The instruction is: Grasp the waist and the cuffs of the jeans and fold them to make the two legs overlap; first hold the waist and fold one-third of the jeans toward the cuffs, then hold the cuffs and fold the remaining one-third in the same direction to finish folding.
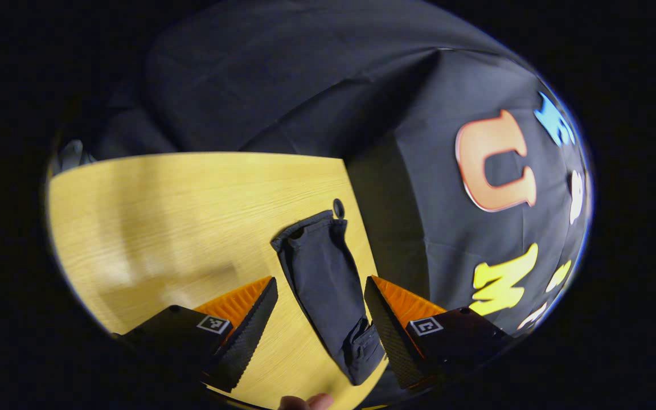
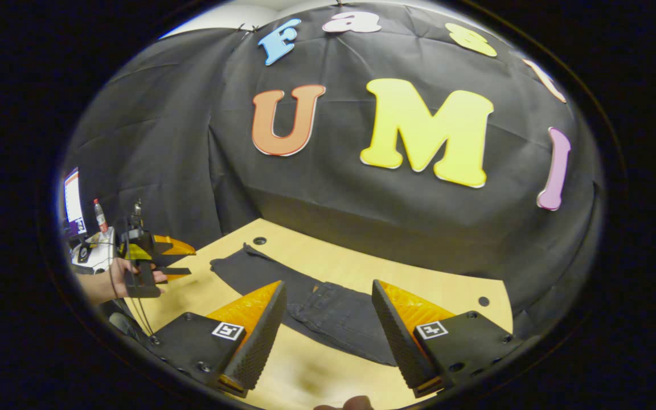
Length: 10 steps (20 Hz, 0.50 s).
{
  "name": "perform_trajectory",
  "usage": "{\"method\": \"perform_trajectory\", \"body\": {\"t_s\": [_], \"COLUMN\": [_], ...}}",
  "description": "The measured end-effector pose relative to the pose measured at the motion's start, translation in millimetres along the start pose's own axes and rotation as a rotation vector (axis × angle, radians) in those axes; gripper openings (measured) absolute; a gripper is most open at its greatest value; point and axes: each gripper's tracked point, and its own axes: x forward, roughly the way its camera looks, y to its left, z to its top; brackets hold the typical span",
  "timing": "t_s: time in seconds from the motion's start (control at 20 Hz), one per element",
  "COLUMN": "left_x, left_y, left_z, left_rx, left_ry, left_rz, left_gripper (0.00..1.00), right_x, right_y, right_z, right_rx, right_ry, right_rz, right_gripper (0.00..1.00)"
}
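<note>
The jeans lie flat on the worktop, a long dark strip with the two legs seemingly one over the other. In the left gripper view they run from between the fingers away toward the worktop's far edge, their far end just beside a small round hole in the wood; the nearer end, with a pocket and seams, lies close to the right-hand finger. The left gripper hovers over them with its fingers spread wide and nothing between them. In the right gripper view the jeans stretch from the lower right, where pockets and stitching show, toward the upper left near another hole in the worktop. The right gripper is likewise wide open and empty, above the waist part, not touching the cloth as far as can be told. Farther off at the left of that view, a hand holds the left gripper above the worktop's edge, apart from the jeans. Behind it stand a bottle and a screen.
</note>
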Motion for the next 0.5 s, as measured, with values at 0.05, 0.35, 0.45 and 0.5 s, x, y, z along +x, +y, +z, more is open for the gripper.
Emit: {"method": "perform_trajectory", "body": {"t_s": [0.05,0.35,0.45,0.5], "left_x": [12.9,53.2,71.8,76.9], "left_y": [6.7,15.7,8.7,5.3], "left_z": [-2.6,6.4,9.4,9.5], "left_rx": [-0.031,-0.076,-0.069,-0.065], "left_ry": [0.015,0.032,0.022,0.023], "left_rz": [0.006,0.022,0.004,-0.011], "left_gripper": [0.98,0.99,0.98,1.00], "right_x": [-5.5,-12.4,-16.5,-16.5], "right_y": [-12.0,-58.2,-65.2,-67.1], "right_z": [-1.5,-22.6,-26.0,-27.4], "right_rx": [0.000,0.092,0.102,0.105], "right_ry": [0.005,0.085,0.091,0.095], "right_rz": [-0.026,-0.145,-0.163,-0.171], "right_gripper": [0.94,0.96,0.96,0.94]}}
